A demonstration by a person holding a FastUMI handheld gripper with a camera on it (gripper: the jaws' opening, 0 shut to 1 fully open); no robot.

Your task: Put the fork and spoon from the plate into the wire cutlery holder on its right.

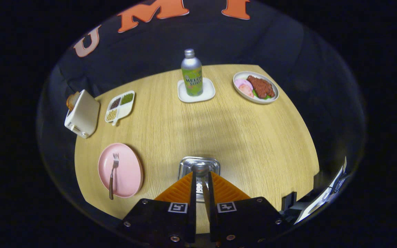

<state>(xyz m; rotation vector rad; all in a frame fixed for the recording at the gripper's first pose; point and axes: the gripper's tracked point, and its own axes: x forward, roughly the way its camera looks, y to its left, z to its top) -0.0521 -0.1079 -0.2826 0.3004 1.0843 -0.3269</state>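
Half done-ish: gripper (200, 174) fingers pinch the spoon (200, 169) over the wire cutlery holder (184, 165), fork (113, 174) waits on the pink plate (129, 172).

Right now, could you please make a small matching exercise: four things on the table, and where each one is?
Things:
1. fork
2. bottle
3. spoon
4. toaster

Places:
A. on the white square coaster
B. between the gripper fingers, over the wire cutlery holder
C. on the pink plate
D. beside the divided tray

Pairs: 1-C, 2-A, 3-B, 4-D
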